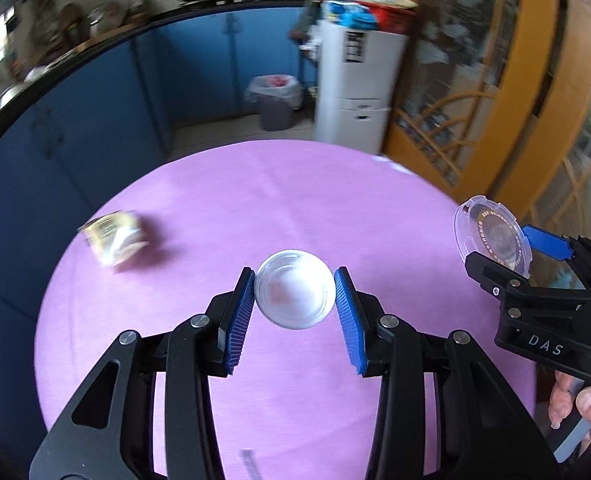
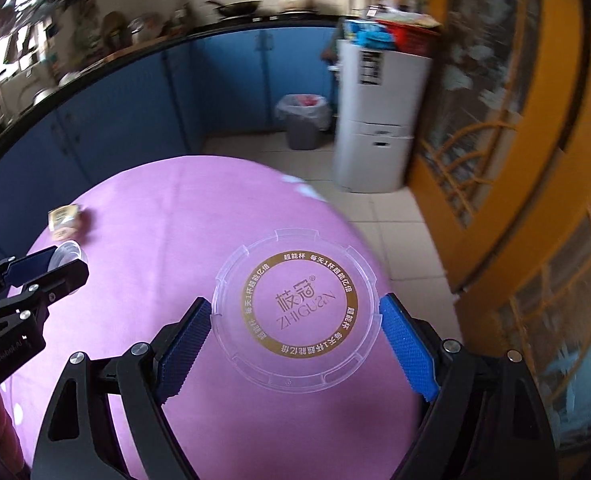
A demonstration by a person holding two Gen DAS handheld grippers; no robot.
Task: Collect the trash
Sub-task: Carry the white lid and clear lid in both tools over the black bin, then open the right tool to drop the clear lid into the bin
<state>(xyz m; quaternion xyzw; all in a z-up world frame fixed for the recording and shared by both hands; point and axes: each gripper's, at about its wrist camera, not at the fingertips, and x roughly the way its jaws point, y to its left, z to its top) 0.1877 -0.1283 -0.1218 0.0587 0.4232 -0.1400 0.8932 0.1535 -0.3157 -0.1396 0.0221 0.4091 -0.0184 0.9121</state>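
My left gripper (image 1: pixel 294 300) is shut on a small clear plastic cup (image 1: pixel 293 294), held above the round table with the pink cloth (image 1: pixel 255 200). My right gripper (image 2: pixel 295 322) is shut on a clear round lid (image 2: pixel 294 310) with a gold printed ring, held over the table's right edge. The lid also shows in the left wrist view (image 1: pixel 491 236), and the cup shows in the right wrist view (image 2: pixel 69 252). A crumpled yellow-and-white wrapper (image 1: pixel 113 238) lies on the table's left side; it also shows in the right wrist view (image 2: pixel 65 220).
A grey bin with a clear liner (image 1: pixel 274 102) stands on the floor beyond the table, next to a white cabinet (image 1: pixel 355 92). Blue kitchen cupboards (image 1: pixel 95 112) run along the left and back. A yellow-framed glass door (image 2: pixel 515 160) is on the right.
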